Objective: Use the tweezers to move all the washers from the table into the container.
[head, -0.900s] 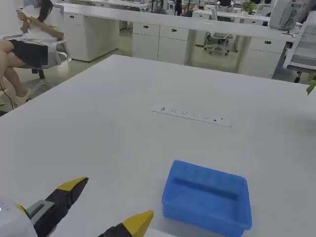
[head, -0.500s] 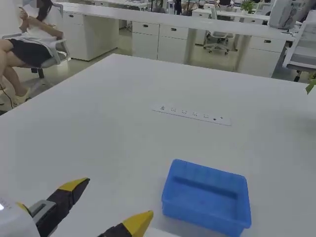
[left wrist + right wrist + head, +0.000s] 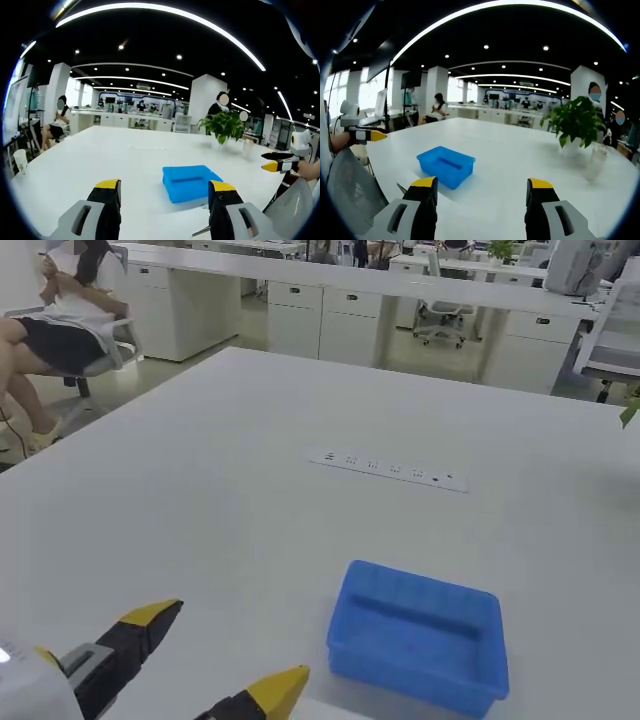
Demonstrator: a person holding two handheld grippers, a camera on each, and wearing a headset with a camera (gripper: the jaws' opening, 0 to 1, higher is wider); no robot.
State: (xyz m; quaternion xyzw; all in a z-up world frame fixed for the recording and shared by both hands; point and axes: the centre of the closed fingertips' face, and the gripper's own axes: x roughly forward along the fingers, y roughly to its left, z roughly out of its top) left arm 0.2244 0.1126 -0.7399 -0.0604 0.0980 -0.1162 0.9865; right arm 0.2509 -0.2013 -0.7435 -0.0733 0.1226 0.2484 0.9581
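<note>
The job stands at its opening step, as I judge it: no tool is in hand and nothing is being carried. The left gripper [image 3: 218, 648] hangs over the near-left corner of the white table [image 3: 250, 460], its yellow-tipped jaws spread wide with nothing between them. The right gripper [image 3: 481, 182] is likewise spread and holds nothing; the left gripper view catches it out at the table's right side, well apart from the left one.

The blue plastic container [image 3: 410, 668] sits open-topped close to the near edge, right of the left gripper and apart from it. Its floor looks bare, though tiny parts would be hard to see there. A recessed socket strip [image 3: 388, 472] lies flush at the middle of the table. A potted plant [image 3: 575, 122] stands towards the far right edge.

Between the container and the near edge lies a thin grey sliver that I take for the tweezers [image 3: 199, 231], just beside the left gripper's right jaw. The washers are too small to place with certainty.

The next move is probably to come down low on that sliver and close one gripper across both its legs. The grip should sit far enough back that the tips can pinch. The flat tool may slide on the smooth top.
</note>
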